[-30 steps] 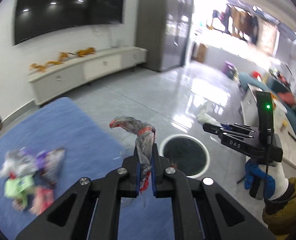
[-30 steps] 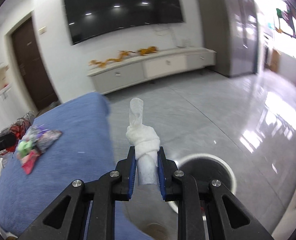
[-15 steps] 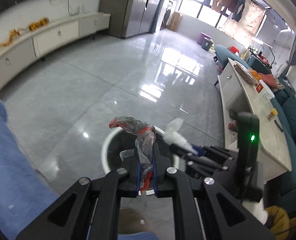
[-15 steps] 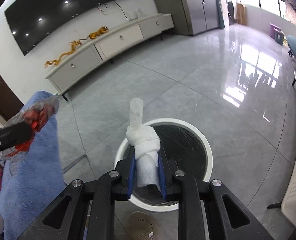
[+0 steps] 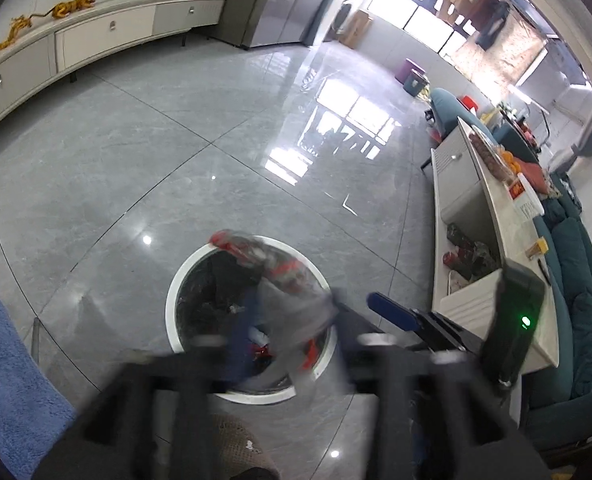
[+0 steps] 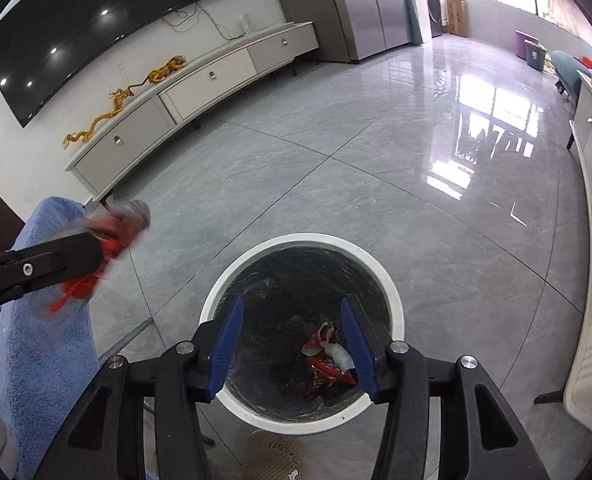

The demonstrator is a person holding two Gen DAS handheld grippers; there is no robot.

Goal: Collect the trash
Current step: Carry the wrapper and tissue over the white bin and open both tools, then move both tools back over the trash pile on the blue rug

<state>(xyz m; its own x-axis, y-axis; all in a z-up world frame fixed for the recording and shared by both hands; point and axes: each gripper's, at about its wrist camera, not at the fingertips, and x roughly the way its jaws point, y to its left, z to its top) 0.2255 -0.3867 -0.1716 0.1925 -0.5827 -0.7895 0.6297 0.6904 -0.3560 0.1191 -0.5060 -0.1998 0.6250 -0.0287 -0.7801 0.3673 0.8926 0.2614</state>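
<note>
Presently the right tongs (image 6: 292,344) stand wide apart with nothing between them, poised directly above the round white-rimmed bin (image 6: 395,304) on the grey tiled floor (image 6: 335,184). Inside the bin, on its dark liner, lie a knotted white tissue (image 6: 340,354) and red wrappers (image 6: 323,372). The left tongs (image 6: 96,256) appear to the left of the bin, beside the blue cloth-covered desk (image 6: 44,344), with a crumpled red-and-clear plastic wrapper (image 6: 116,228) at their tips. In the left wrist view that wrapper (image 5: 280,276) hangs over the bin (image 5: 176,280), but heavy blur hides the fingers; whether they are clamped on it cannot be told.
</note>
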